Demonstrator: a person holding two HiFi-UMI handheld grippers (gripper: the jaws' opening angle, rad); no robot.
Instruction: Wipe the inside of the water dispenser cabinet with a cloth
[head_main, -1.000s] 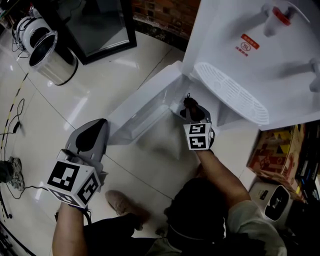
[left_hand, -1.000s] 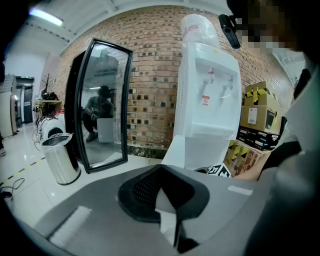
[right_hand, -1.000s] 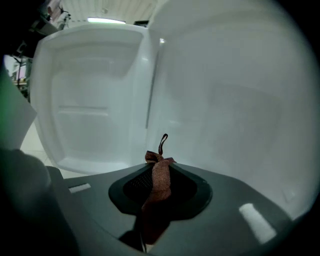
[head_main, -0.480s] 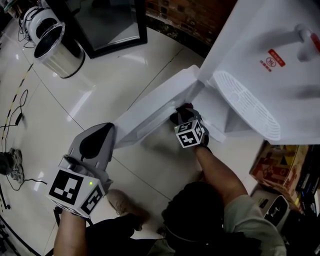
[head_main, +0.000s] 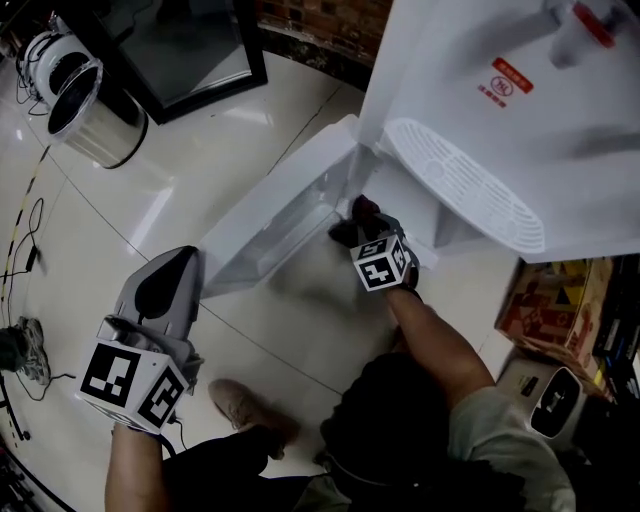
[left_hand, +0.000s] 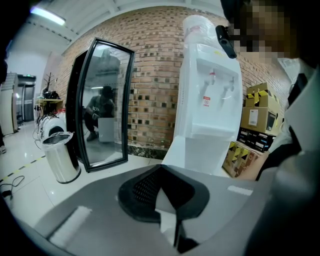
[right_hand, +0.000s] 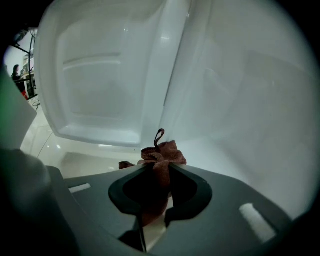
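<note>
At cabinet door (head_main: 285, 215): right tool (right_hand: 159, 167) clamped on red-brown cloth (right_hand: 163, 151); left tool (left_hand: 162, 172) together, empty; red label (head_main: 505, 80) on dispenser (head_main: 450, 60) unreadable.

dispenser (head_main: 480, 140) top cut by pic edge, taps (head_main: 575, 25) blurred

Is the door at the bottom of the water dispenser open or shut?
Open. The door stands wide out from the water dispenser, with its moulded inner side showing.
</note>
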